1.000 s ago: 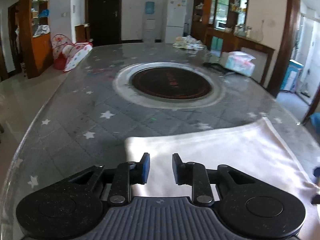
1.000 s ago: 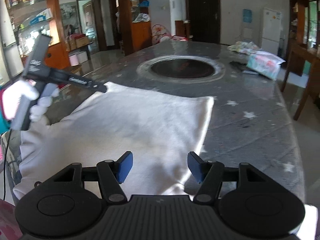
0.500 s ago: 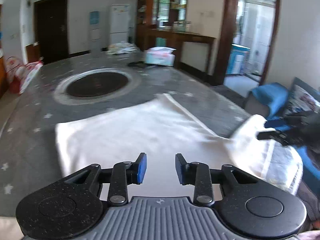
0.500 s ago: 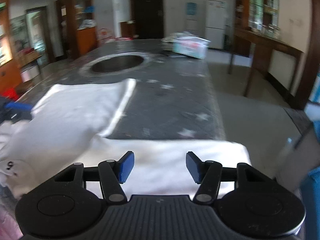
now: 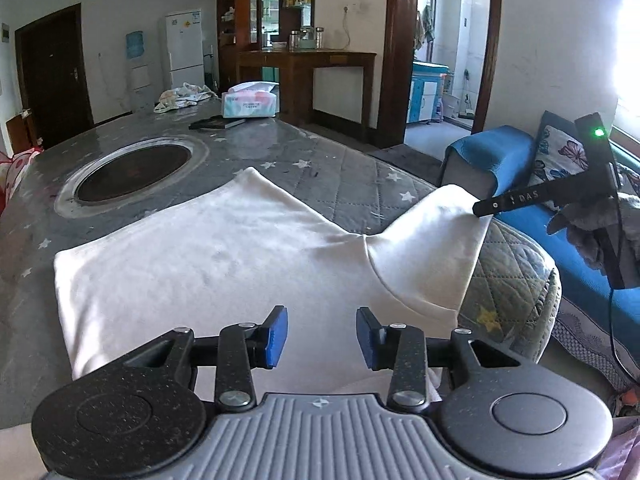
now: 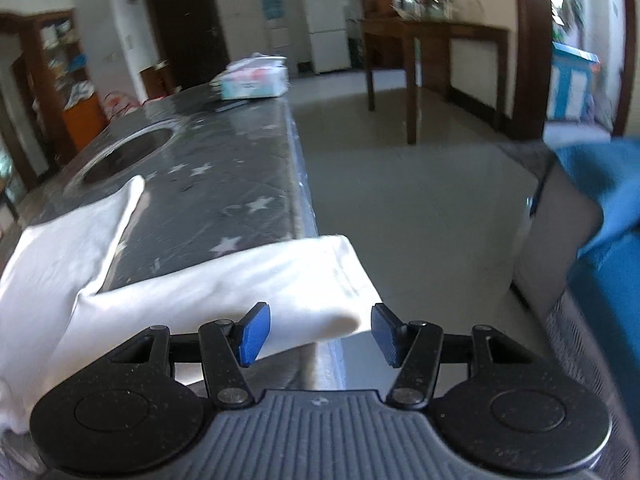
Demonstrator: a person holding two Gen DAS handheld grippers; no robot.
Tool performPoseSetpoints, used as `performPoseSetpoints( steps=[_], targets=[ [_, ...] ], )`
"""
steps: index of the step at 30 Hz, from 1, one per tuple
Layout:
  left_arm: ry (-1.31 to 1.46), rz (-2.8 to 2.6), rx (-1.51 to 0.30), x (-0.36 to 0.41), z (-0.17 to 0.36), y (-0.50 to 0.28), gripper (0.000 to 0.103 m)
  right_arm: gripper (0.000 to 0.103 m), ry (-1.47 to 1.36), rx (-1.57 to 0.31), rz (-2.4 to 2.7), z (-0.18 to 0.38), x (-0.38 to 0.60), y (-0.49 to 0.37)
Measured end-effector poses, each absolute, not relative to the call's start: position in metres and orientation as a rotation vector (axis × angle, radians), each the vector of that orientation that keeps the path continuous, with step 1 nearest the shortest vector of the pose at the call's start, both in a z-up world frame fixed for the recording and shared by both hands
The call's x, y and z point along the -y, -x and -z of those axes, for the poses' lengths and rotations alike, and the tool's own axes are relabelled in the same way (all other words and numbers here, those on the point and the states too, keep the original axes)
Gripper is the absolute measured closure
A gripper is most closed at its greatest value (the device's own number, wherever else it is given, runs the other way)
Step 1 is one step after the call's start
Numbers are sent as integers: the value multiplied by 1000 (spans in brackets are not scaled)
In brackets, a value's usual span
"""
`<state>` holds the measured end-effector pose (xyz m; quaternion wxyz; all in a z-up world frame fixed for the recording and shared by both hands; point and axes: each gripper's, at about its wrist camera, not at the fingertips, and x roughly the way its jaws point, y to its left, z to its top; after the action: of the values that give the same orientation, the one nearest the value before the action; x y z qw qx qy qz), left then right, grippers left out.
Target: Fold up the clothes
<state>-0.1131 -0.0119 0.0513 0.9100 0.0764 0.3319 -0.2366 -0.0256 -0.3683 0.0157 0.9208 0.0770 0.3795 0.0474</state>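
A white garment (image 5: 224,256) lies spread on the grey star-patterned table (image 5: 352,184). Its right sleeve (image 5: 436,240) stretches out to the table's right edge. In the left wrist view my left gripper (image 5: 320,336) is open and empty just above the garment's near edge. My right gripper shows there from the side (image 5: 480,210), its tip at the sleeve's end. In the right wrist view my right gripper (image 6: 320,334) is open, with the sleeve end (image 6: 320,280) lying between and just beyond its blue pads, over the table edge.
A round sunken hotplate (image 5: 134,168) sits mid-table. A tissue pack (image 5: 250,104), a dark flat object (image 5: 216,123) and a crumpled bag (image 5: 180,96) lie at the far end. A blue sofa (image 5: 520,168) stands to the right of the table. Bare floor (image 6: 420,184) lies beyond the edge.
Both grippers swung to the right. The sleeve now lies drawn out to the table edge with the right gripper at its end. The left gripper's jaws stand wider apart.
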Motion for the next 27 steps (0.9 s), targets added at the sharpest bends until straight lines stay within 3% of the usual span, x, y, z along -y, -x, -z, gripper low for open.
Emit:
performPoseSetpoints(
  steps=[14, 18, 19, 22, 27],
  targets=[
    [-176, 501, -709, 21, -47, 115, 56, 46, -777, -790, -147, 35, 441, 23],
    [-181, 503, -712, 23, -47, 115, 55, 65, -858, -753, -166, 44, 452, 25],
    [-182, 504, -713, 24, -47, 115, 55, 76, -861, -743, -170, 44, 453, 26],
    [-183, 511, -717, 26, -46, 115, 54, 94, -836, -709, -164, 38, 454, 28],
    [-189, 535, -720, 33, -43, 116, 54, 97, -776, -655, -214, 9, 445, 30]
  ],
)
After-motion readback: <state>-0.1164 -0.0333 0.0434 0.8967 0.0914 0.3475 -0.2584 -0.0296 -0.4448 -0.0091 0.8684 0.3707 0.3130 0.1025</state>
